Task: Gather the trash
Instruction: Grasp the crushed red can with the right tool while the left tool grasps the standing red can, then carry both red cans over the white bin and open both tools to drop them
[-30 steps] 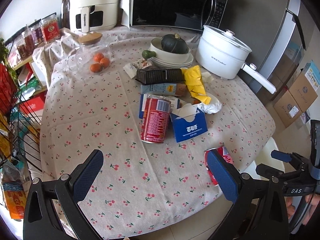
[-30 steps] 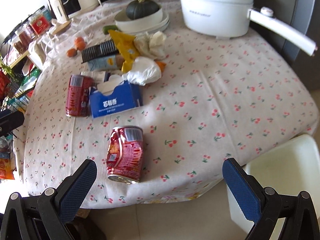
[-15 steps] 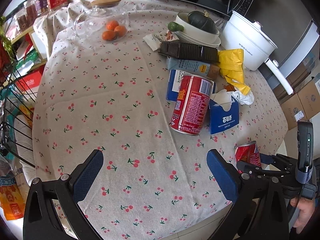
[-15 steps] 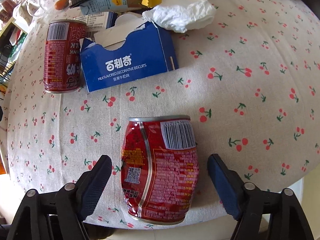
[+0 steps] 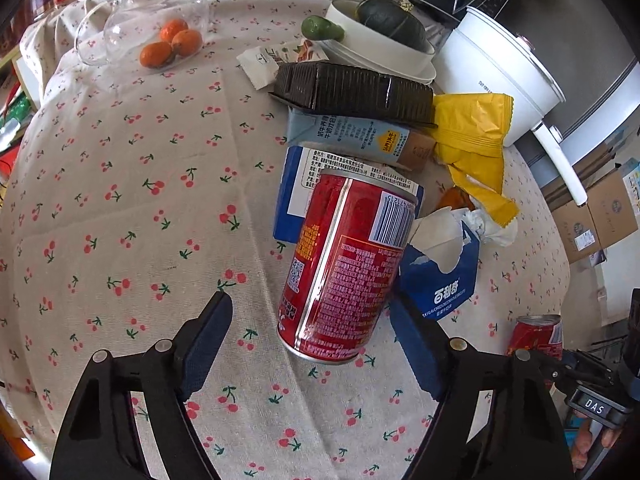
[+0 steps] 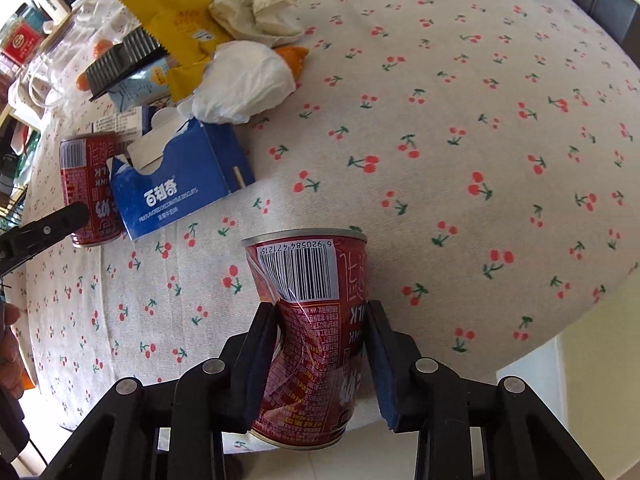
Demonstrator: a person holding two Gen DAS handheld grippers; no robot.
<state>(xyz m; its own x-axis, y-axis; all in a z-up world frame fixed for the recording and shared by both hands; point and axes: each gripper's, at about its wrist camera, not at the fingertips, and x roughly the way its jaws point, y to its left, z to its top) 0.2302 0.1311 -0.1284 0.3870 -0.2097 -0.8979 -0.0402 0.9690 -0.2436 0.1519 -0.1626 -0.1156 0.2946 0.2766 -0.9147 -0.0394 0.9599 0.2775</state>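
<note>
— Item one, right gripper (image 6: 322, 364)?

— Fingers (image 6: 260, 360) pressed against both sides of the dented red drink can (image 6: 308, 340), clamped on its crumpled middle, at the near edge of the cherry-print cloth tabletop (image 6: 460, 140).

— Item two, left gripper (image 5: 310, 350)?

— Fingers spread wide, holding nothing — an intact red cylindrical drink can (image 5: 346, 264) lay on its side between them, the right finger (image 5: 416, 344) just beside it, the left (image 5: 204, 344) apart.

— Adjacent stock?

— Torn blue cardboard biscuit box (image 5: 440, 276) touching that can; behind it a flat blue-and-white carton (image 5: 296, 196), a pale blue drink carton (image 5: 348, 138), a black ribbed plastic tray (image 5: 356, 92), a yellow snack wrapper (image 5: 472, 140) and crumpled white tissue (image 6: 244, 80).
</note>
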